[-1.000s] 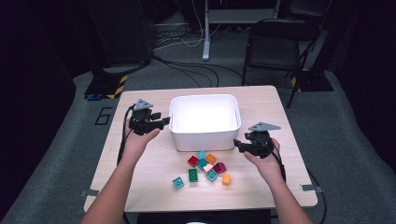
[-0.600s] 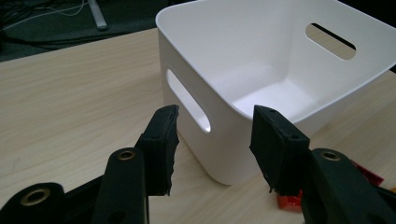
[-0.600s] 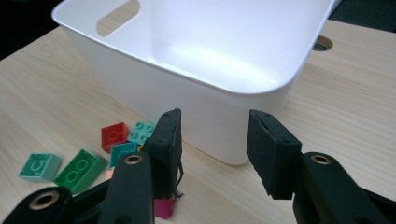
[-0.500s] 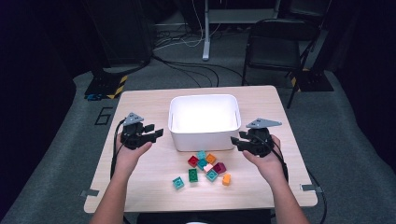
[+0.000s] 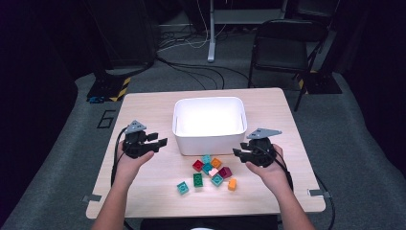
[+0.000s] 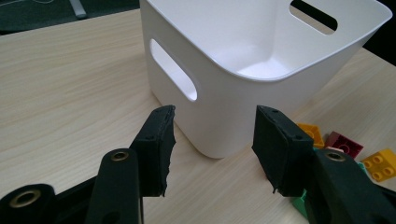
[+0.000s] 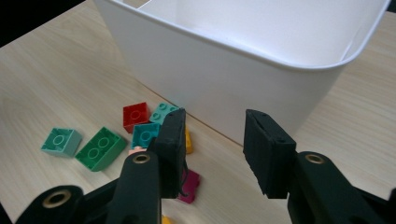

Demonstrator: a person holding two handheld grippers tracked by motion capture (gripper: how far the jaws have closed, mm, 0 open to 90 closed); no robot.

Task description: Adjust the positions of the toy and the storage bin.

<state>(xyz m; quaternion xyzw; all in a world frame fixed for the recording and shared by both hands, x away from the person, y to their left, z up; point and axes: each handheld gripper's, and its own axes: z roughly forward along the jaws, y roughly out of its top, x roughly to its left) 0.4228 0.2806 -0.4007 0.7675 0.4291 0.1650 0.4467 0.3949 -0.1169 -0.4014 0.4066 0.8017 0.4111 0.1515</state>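
Since a second ago, the left claw (image 5: 162, 140) has been drawn back from the bin's (image 5: 210, 143) left wall toward the near edge of the table (image 5: 153, 108). It is now held just off the bin's near left corner, apart from it. Its jaws have just been opening and are released, with nothing between them; in the left gripper view (image 6: 215, 135) the bin's rounded corner is seen beyond the gap.

The right claw (image 5: 238, 153) is held at the bin's near right corner, just beside the bricks (image 5: 210, 170). Its jaws are seen apart in the right gripper view (image 7: 212, 140), and nothing is grasped.

The bin is set upright at the middle of the table. The bricks are scattered in front of its near wall, between the two hands; red (image 7: 136, 115), teal (image 7: 59, 141) and green (image 7: 101, 148) ones are seen lying flat.
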